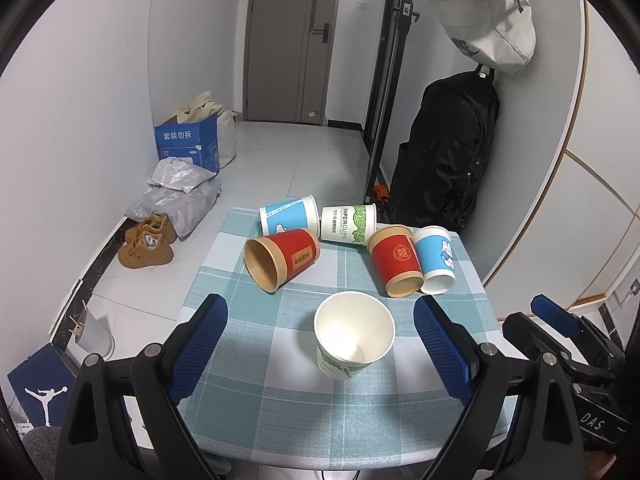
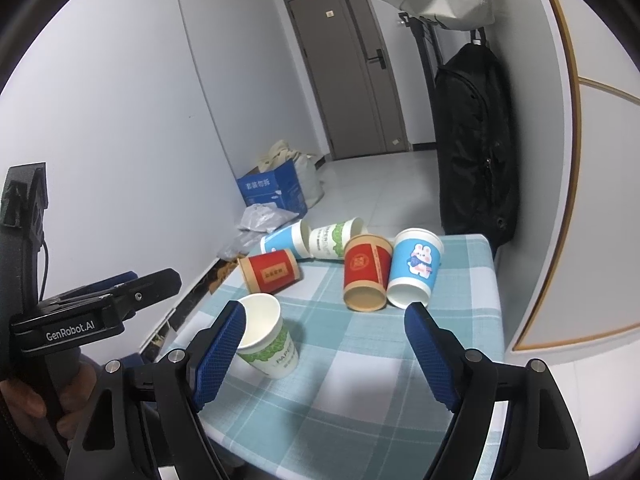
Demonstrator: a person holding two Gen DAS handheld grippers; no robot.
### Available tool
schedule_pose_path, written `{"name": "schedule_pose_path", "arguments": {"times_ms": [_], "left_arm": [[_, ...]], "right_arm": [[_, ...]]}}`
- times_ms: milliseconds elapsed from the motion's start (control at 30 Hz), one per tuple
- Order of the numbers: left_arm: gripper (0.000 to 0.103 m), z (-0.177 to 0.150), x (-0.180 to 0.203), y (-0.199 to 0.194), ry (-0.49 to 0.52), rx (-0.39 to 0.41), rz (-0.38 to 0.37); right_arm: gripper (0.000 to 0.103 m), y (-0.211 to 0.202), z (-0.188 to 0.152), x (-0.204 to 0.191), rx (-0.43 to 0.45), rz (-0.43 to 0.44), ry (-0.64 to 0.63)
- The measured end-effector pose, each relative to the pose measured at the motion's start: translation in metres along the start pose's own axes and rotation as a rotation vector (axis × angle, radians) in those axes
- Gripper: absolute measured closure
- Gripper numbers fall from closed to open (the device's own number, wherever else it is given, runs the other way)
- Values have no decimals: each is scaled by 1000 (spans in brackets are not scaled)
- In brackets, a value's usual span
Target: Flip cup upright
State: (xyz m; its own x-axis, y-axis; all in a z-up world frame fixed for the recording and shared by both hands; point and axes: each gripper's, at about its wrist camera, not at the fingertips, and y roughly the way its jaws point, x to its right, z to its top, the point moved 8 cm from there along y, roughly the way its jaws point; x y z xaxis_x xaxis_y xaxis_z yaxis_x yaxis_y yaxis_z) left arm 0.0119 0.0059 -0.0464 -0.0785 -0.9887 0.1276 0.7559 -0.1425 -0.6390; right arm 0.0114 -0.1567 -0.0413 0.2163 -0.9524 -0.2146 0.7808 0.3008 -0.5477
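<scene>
A white-and-green paper cup [image 1: 354,336] stands upright on the checked tablecloth [image 1: 280,400]; it also shows in the right wrist view [image 2: 266,336]. Behind it several cups lie on their sides: a red cup [image 1: 282,258], a blue cup [image 1: 288,214], a green "PAPERCUPS" cup [image 1: 348,224], a second red cup [image 1: 396,260] and a blue rabbit cup [image 1: 434,260]. My left gripper [image 1: 320,344] is open around the upright cup without touching it. My right gripper [image 2: 324,348] is open and empty, with the upright cup just beside its left finger [image 2: 220,354].
The small table's edges are close on all sides [image 2: 494,280]. On the floor left are brown shoes [image 1: 146,240], plastic bags [image 1: 180,196] and a blue box [image 1: 188,144]. A black backpack [image 1: 444,152] hangs at right. The left gripper body [image 2: 80,320] shows at left in the right wrist view.
</scene>
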Motion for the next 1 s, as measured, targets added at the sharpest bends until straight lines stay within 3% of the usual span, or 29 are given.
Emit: {"name": "schedule_pose_path", "arguments": {"times_ms": [1000], "left_arm": [[11,0,-3,1,-7,-11,1]], "right_arm": [[21,3,-5,4,-21,-4,19]]}}
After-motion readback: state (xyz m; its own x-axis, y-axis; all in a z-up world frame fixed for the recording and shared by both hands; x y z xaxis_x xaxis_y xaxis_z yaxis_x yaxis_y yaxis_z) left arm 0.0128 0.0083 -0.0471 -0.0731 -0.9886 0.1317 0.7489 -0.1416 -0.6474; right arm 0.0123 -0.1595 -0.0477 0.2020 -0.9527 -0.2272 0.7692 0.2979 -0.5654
